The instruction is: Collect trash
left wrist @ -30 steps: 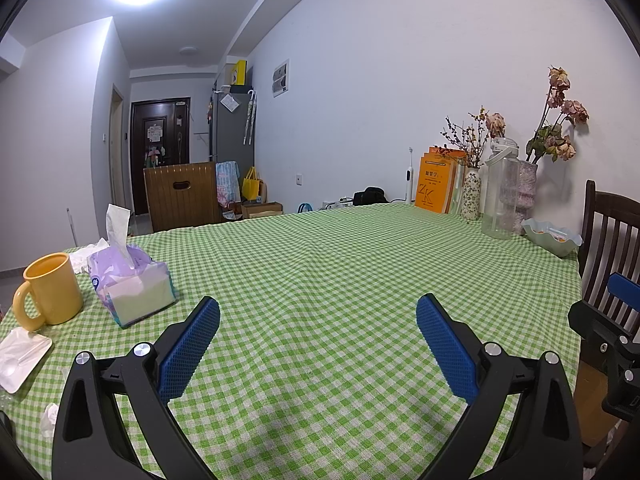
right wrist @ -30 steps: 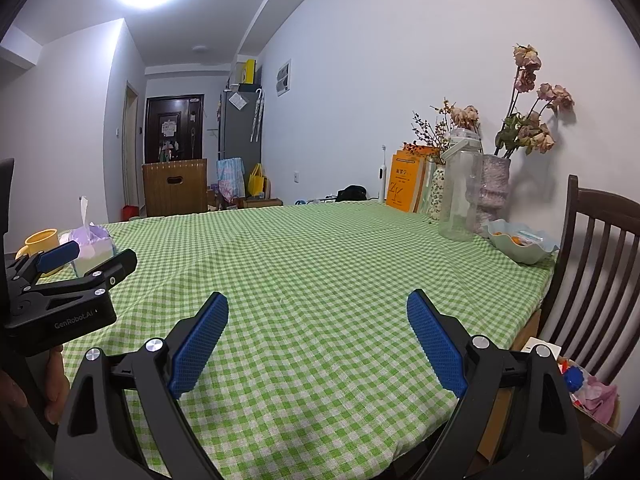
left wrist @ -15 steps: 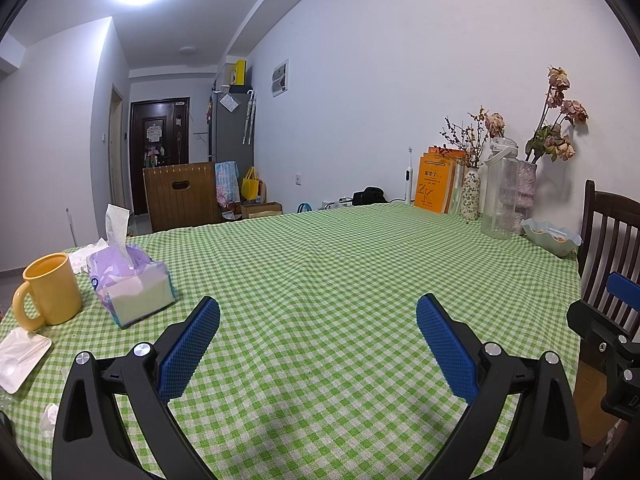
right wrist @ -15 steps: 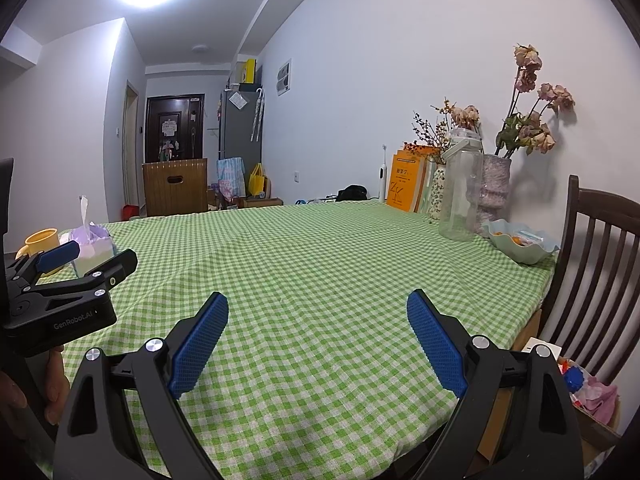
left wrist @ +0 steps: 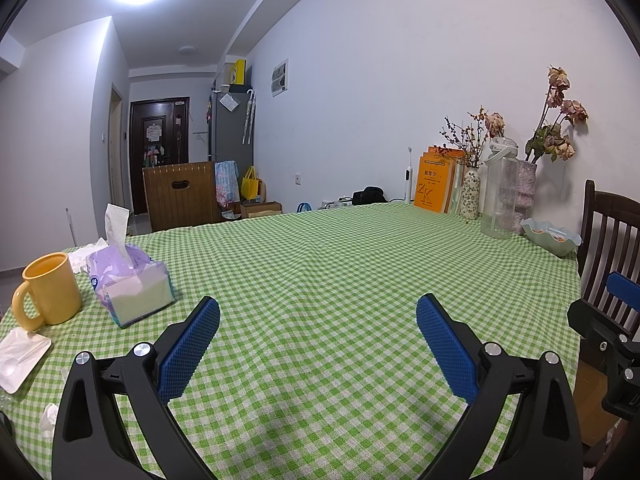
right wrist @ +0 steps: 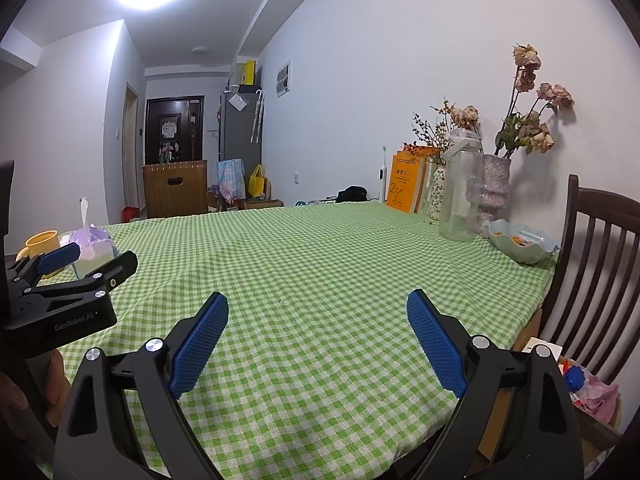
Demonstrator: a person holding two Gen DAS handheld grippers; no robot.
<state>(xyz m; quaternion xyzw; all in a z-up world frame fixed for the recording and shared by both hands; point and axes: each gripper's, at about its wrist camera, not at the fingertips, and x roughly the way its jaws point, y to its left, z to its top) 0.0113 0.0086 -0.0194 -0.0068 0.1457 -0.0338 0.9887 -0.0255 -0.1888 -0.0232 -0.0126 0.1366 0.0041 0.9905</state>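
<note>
While both grippers hover above the green-checked counter [left wrist: 320, 264], the jaws of the left gripper [left wrist: 318, 344] and of the right gripper [right wrist: 318, 340] stand wide apart and hold nothing. At far left, one white tray [left wrist: 22, 354] carries one white spoon [left wrist: 10, 368]; its other contents cannot be made out. One crumpled tissue [left wrist: 49, 420], the trash, lies on the counter near its front left edge, beside the left gripper's frame. More crumpled white paper [left wrist: 86, 256] lies behind the tissue pack. One yellow mug [left wrist: 52, 290] stands upright just behind the tray; its interior is not visible. One purple tissue pack [left wrist: 130, 280] sits just right of the mug, with one sheet standing out of its top. At far right against the wall: one orange book stack [left wrist: 436, 184], two vases of dried flowers [left wrist: 470, 190] [left wrist: 526, 196], one clear bottle [left wrist: 500, 196] that looks empty, and one pale green bowl [right wrist: 520, 246] with orange and white items inside.
</note>
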